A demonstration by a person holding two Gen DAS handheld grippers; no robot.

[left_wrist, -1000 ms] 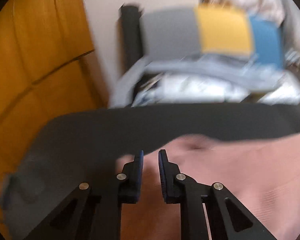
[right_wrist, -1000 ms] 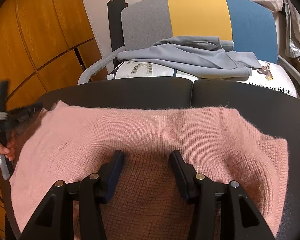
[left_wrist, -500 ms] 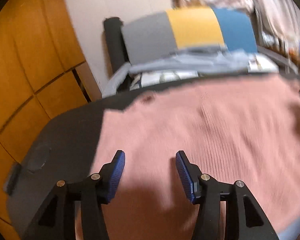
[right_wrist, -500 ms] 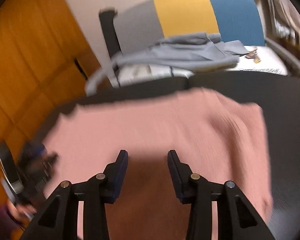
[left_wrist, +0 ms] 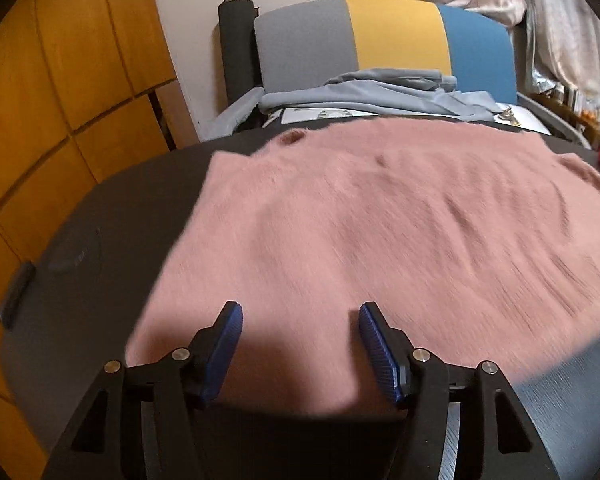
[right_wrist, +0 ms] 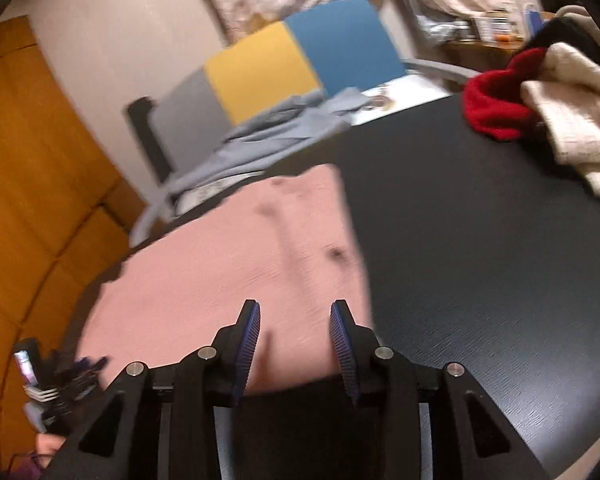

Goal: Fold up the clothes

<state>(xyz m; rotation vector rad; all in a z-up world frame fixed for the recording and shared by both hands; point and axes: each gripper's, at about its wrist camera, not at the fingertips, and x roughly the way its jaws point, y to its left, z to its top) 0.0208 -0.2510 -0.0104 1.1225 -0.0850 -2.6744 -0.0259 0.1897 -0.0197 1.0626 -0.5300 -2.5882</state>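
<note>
Fuzzy pink knit sweater [left_wrist: 380, 220] on matt black table [right_wrist: 480, 260]; glossy orange wood panels [left_wrist: 60, 100] behind.

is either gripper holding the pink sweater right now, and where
Nothing is held. The left gripper and right gripper both stand open above the pink sweater, which lies flat on the black table; the left has just been opening, the right closing.

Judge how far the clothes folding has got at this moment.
Done: the pink sweater lies folded flat on the black table. In hand: nothing; left gripper and right gripper are open. Left: red garment and cream garment still heaped.
</note>
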